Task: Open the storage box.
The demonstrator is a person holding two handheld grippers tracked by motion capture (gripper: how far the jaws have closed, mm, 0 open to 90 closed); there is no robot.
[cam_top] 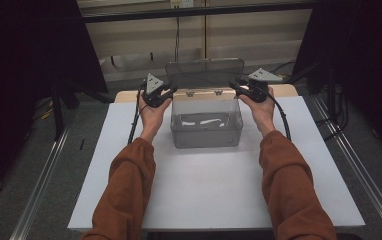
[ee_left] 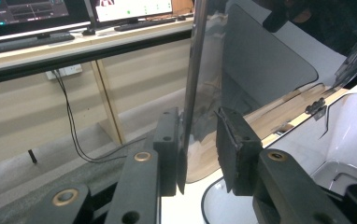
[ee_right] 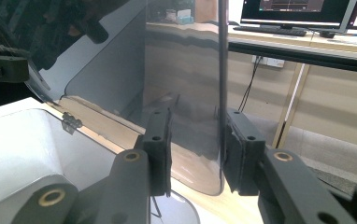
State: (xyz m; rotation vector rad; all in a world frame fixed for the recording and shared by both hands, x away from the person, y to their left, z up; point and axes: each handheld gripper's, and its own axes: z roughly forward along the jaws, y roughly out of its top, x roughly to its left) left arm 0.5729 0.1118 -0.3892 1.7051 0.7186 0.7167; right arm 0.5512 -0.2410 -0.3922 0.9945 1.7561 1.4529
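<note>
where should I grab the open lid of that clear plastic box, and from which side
Take the lid by its two side edges, one gripper from each side. It stands nearly upright on back hinges, so both thin side edges are free. The left gripper and right gripper already straddle those edges, above the box.

clear smoky plastic box [cam_top: 206, 122] w/ hinged lid [cam_top: 205, 74]: glossy, smooth, see-thru | small metal hinges [ee_left: 317, 107]: dull | white desk [cam_top: 204, 185]: matt, smooth | black plastic gripper [ee_left: 200, 149] jaws: matt, pads rough | rust cloth sleeves [cam_top: 124, 195]: soft, matt
</note>
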